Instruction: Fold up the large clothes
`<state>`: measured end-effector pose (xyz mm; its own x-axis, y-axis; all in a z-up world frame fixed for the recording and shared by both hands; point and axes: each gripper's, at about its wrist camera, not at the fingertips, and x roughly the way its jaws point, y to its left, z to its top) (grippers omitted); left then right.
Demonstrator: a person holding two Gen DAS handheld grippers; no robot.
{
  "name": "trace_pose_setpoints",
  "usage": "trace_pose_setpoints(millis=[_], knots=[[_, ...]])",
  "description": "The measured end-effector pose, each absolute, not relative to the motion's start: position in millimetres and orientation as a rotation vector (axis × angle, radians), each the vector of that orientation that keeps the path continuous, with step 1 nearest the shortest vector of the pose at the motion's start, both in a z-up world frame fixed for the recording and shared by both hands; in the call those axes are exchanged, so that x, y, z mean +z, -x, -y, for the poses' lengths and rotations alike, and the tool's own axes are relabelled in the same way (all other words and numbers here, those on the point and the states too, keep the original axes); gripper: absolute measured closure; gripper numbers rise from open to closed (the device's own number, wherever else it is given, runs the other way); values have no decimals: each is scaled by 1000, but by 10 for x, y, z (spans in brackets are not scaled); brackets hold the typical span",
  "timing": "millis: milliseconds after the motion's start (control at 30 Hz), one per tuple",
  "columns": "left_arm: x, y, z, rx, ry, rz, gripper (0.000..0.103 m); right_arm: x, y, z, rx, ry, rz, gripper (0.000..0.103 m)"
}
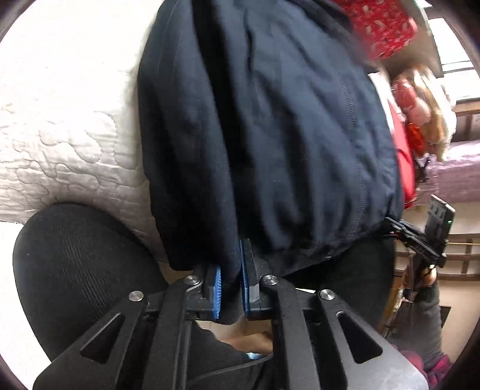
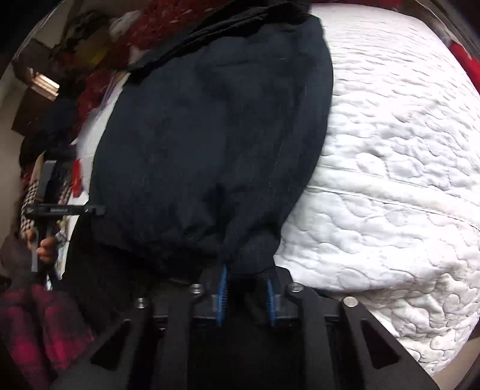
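Left jaws: the left gripper (image 1: 231, 282) has its blue ribbed pads (image 1: 216, 288) pressed in on a tuck of dark cloth at the near hem, nothing else between them.
Right jaws: the right gripper (image 2: 246, 295) pinches a thicker bunch of the same hem; its pads stand further apart, with the gathered fabric filling the gap.
Garment: a large navy jacket (image 1: 270, 135), lying lengthwise on the white quilted mattress (image 2: 405, 150), its near edge drawn off the bed's side towards both grippers.
Handling, as I judge it: soft and limp, padded enough to carry some weight, with a smooth shell that could slide through the pads. It will sag between two holds, so the hem corners, where seam and elastic bunch up, look the surest places to grip.
Seam: a long stitched line (image 1: 348, 120), possibly a zip, runs down the front; I can't tell which.
Around: a black mesh office chair (image 1: 75, 264) sits just beside the bed under the left gripper; red patterned bedding (image 1: 381, 27) is piled beyond the jacket.
Writing: none readable on the jacket; small lettering on the left gripper's body (image 2: 60, 210), seen from the right camera, is too blurred.
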<state>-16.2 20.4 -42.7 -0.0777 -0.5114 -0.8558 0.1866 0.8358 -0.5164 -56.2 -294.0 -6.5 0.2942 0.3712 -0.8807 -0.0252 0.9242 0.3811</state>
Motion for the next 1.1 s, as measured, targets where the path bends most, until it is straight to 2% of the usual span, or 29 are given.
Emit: trace_pose_setpoints(millis=[233, 400, 700, 1100], knots=[[215, 65, -455, -706, 481, -1373, 96, 422, 719, 2962, 403, -560, -995, 87], [490, -100, -503, -719, 570, -1300, 96, 613, 746, 3023, 443, -694, -847, 87], [745, -506, -576, -683, 689, -1224, 96, 819, 685, 3293, 440, -857, -687, 88], [922, -1379, -686, -619, 815, -1156, 96, 1105, 6, 3522, 402, -974, -558, 89]])
